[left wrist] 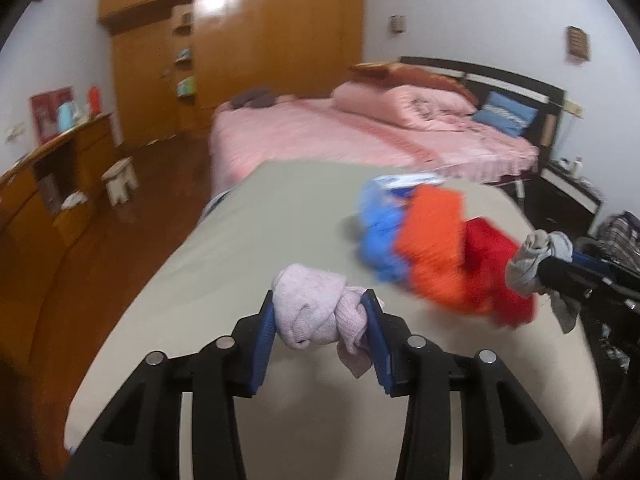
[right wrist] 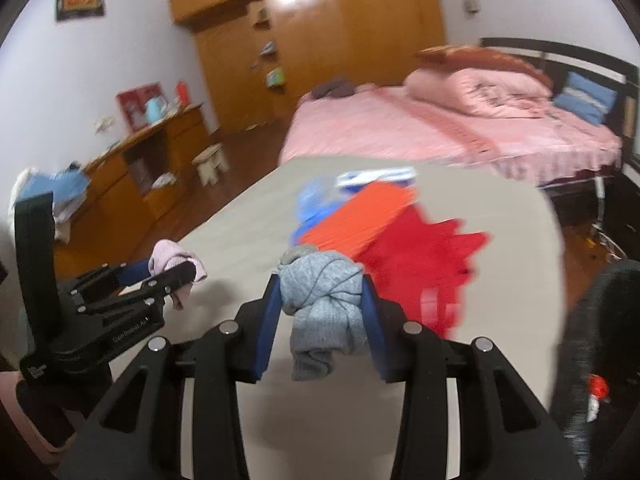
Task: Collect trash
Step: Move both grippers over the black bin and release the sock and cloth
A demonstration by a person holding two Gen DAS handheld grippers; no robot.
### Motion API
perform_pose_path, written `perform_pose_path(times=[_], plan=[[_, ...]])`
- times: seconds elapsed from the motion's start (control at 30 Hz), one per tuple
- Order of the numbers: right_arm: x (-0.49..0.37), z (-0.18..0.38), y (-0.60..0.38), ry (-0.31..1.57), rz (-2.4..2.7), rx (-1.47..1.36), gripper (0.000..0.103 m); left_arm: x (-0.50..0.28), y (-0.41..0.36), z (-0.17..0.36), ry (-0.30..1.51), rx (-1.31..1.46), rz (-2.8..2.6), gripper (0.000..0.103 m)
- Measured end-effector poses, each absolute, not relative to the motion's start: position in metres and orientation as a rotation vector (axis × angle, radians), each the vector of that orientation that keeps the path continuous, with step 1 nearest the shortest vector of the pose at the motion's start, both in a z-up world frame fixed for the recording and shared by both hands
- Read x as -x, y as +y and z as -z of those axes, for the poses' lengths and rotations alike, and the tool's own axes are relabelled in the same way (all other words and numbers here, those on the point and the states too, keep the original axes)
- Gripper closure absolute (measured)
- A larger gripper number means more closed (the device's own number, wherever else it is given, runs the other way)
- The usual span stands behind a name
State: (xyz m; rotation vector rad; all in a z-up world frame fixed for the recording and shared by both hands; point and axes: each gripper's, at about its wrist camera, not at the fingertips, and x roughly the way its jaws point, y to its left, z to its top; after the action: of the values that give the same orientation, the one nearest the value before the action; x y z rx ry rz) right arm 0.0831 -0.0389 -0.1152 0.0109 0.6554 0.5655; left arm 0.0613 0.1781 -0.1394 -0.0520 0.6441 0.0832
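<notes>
My left gripper (left wrist: 320,304) is shut on a knotted pink sock bundle (left wrist: 316,308), held above the beige table (left wrist: 224,248). It also shows in the right wrist view (right wrist: 176,270) at the left. My right gripper (right wrist: 322,288) is shut on a knotted grey sock bundle (right wrist: 324,300); in the left wrist view the grey bundle (left wrist: 536,260) shows at the right. Beyond both grippers lies a pile of cloths: blue (left wrist: 380,232), orange (left wrist: 432,248) and red (left wrist: 496,268), with a white and blue packet (left wrist: 404,180) behind.
A pink bed (left wrist: 360,136) stands behind the table. A wooden wardrobe (left wrist: 260,48) is at the back. A wooden sideboard (left wrist: 52,176) and a small stool (left wrist: 120,180) are at the left. A dark nightstand (left wrist: 572,188) is at the right.
</notes>
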Motion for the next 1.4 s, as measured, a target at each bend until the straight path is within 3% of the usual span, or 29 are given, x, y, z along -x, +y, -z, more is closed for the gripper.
perform_pose_path(times=[0.3,0.87,1.0,1.1,1.23,1.4], plan=[[-0.083,0.096,-0.165,0.607,-0.290,-0.101,0.065,-0.087,0.070,0.116,0.594,0.030,0.187,0.061],[-0.064,0.123,-0.331,0.587,0.101,-0.148,0.062,-0.115,-0.127,0.108,0.573,-0.052,0.588,0.061],[-0.061,0.132,-0.355,0.597,0.166,-0.158,0.055,-0.125,-0.152,0.111,0.590,-0.056,0.637,0.056],[-0.059,0.136,-0.368,0.589,0.223,-0.163,0.031,-0.129,-0.159,0.113,0.594,-0.057,0.643,0.037],[-0.053,0.133,-0.367,0.567,0.251,-0.149,0.011,-0.125,-0.148,0.113,0.581,-0.060,0.610,0.029],[-0.055,0.126,-0.350,0.550,0.219,-0.138,0.005,-0.122,-0.106,0.109,0.554,-0.061,0.498,0.018]])
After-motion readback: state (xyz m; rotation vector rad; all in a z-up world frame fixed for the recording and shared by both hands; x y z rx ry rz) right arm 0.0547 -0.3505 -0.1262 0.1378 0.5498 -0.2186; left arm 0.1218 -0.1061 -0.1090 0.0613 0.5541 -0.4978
